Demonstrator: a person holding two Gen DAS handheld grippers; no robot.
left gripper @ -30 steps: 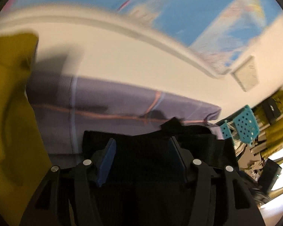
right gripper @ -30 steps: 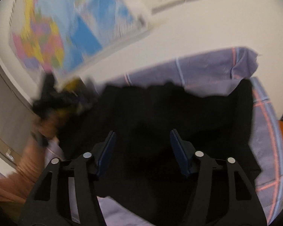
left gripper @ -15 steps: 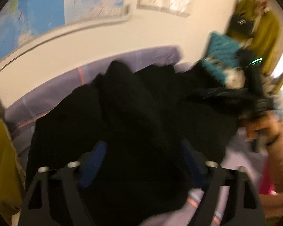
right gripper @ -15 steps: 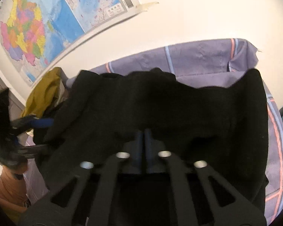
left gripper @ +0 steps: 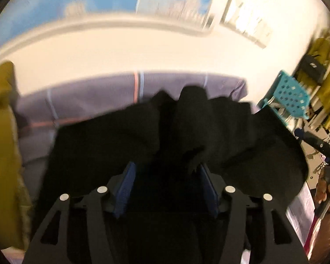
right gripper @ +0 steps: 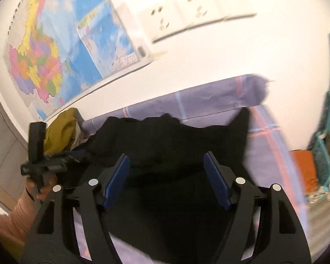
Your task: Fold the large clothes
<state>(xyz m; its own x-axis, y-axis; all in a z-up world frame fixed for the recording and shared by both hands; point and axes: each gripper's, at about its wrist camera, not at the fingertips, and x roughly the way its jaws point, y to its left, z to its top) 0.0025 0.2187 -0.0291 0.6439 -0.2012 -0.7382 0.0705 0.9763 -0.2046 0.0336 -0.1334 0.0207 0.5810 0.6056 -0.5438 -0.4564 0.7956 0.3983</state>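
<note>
lilac checked sheet (right gripper: 211,101) covers the desk below a cream wall carrying a map (right gripper: 61,50) at 10 o'clock and sockets (right gripper: 187,11) at 1 o'clock. black garment (right gripper: 176,145) lies crumpled mid-sheet. right tongs (right gripper: 167,176): jaws opening, blue pads clear of the cloth beneath. left tongs (left gripper: 166,189): jaws parted over a dark fold (left gripper: 187,132); whether the pads press it cannot be told. mustard cloth (left gripper: 2,143) at 9 o'clock, teal basket (left gripper: 290,94) at 2 o'clock.
</note>
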